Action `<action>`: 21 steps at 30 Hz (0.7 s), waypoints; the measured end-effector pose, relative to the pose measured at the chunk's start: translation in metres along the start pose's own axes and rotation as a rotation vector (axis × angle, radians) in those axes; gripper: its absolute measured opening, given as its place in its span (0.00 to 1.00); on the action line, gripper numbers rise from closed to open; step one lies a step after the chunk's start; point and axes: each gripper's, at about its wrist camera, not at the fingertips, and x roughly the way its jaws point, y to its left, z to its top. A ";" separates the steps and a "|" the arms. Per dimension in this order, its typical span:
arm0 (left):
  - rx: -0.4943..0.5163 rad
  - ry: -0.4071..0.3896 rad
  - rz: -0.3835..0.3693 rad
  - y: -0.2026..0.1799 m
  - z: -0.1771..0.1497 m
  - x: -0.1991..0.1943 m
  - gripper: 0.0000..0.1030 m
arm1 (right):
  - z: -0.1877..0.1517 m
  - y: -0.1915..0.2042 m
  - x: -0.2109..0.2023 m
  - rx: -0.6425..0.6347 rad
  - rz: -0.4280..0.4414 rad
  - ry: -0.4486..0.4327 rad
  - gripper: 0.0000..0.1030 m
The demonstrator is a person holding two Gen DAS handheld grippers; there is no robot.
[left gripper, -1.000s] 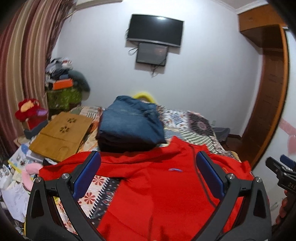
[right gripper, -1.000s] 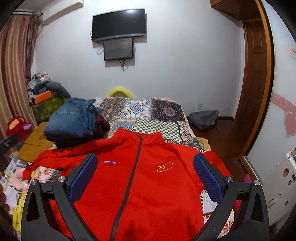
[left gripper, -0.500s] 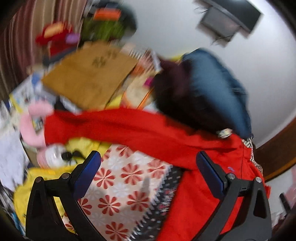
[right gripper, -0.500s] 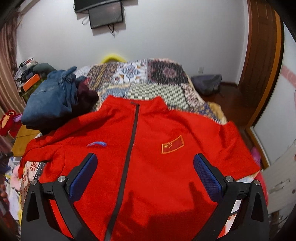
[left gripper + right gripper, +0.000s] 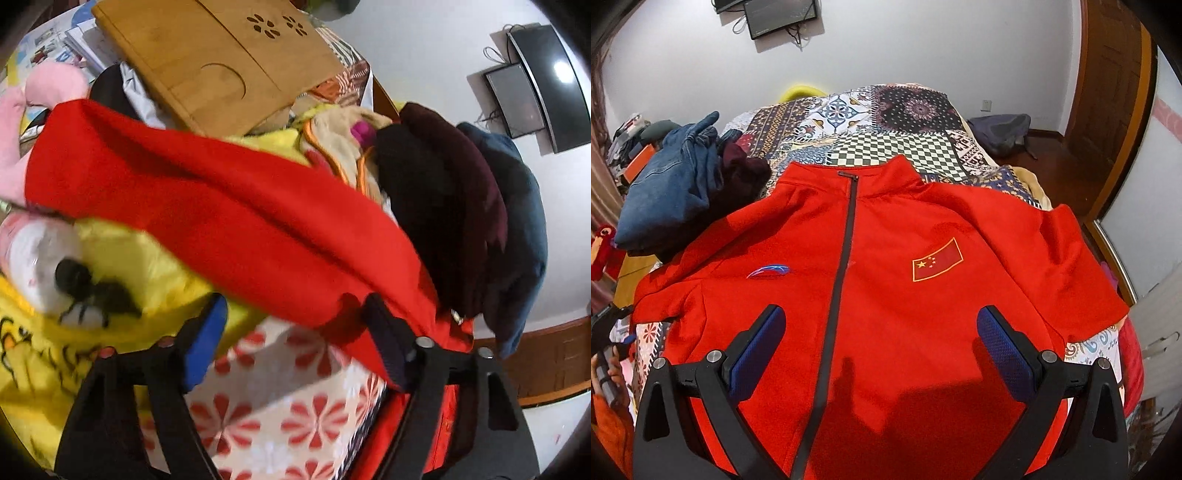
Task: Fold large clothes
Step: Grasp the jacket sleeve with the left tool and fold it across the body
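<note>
A red zip-up jacket (image 5: pixel 905 229) lies face up on the bed, collar at the far end, sleeves spread. In the left wrist view its left sleeve (image 5: pixel 221 206) runs slantwise across the picture. My left gripper (image 5: pixel 295 328) points down at the sleeve's lower edge near the shoulder. Its jaws are closing, with the sleeve's edge just at the fingertips and the pads not pressing on it. My right gripper (image 5: pixel 881 332) hangs open over the jacket's lower front, astride the dark zip, holding nothing.
Folded denim and dark clothes (image 5: pixel 672 199) are stacked beside the jacket's left shoulder. A wooden lap tray (image 5: pixel 221 62), a yellow blanket (image 5: pixel 110 266) and a pink plush (image 5: pixel 44 85) crowd the bed's left side. The patchwork bedspread (image 5: pixel 886 122) stretches beyond the collar.
My left gripper swung down and left from above the jacket to the sleeve, rolling as it went, and its jaws narrowed. My right gripper dipped closer over the jacket's front.
</note>
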 end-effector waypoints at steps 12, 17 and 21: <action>0.355 -0.299 0.303 -0.079 -0.011 -0.044 0.02 | -0.001 -0.006 -0.004 0.031 0.034 0.001 1.00; 0.504 -0.398 0.199 -0.139 -0.029 -0.092 0.02 | 0.001 -0.009 -0.014 0.026 0.052 -0.028 1.00; 0.658 -0.458 0.112 -0.194 -0.064 -0.125 0.02 | 0.001 -0.016 -0.019 0.029 0.068 -0.045 1.00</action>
